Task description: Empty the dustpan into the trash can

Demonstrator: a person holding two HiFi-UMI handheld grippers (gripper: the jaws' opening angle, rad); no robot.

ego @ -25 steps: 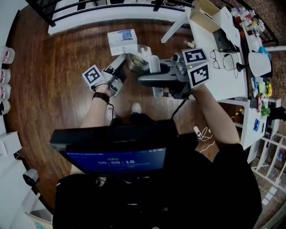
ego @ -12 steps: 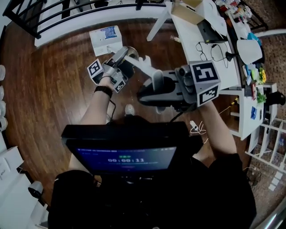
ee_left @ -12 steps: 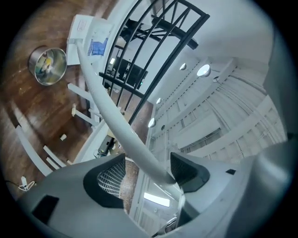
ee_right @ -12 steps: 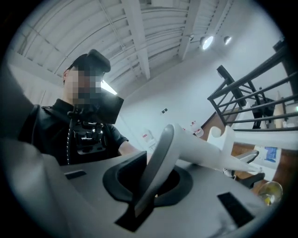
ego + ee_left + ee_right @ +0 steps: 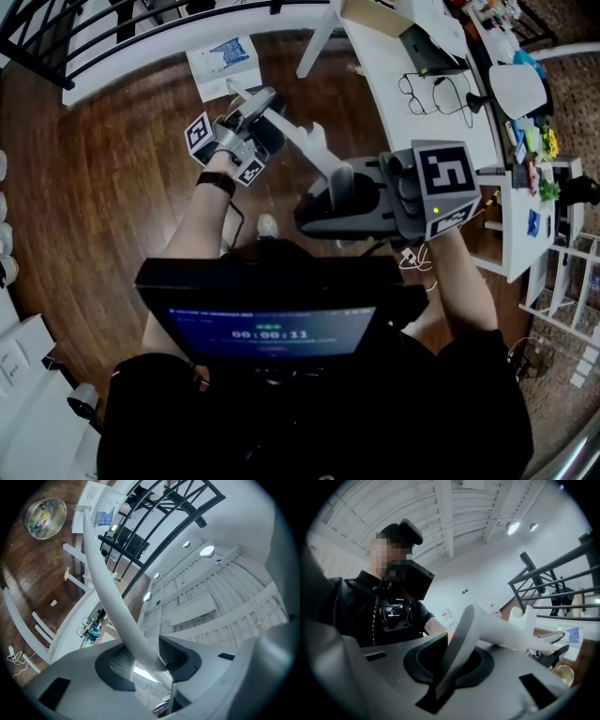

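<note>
The white dustpan (image 5: 302, 141) is held aloft over the wooden floor (image 5: 112, 187), its handle grasped by the left tool (image 5: 143, 658), whose jaws have just been closing, its other end clenched in the right tool (image 5: 447, 660).

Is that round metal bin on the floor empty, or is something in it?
Not empty. The left gripper view looks down into the open bin: yellowish scraps lie inside.

Left gripper (image 5: 263, 97) jaws just closed on the dustpan (image 5: 302, 140); right gripper (image 5: 309, 206) jaws clamp it too.
</note>
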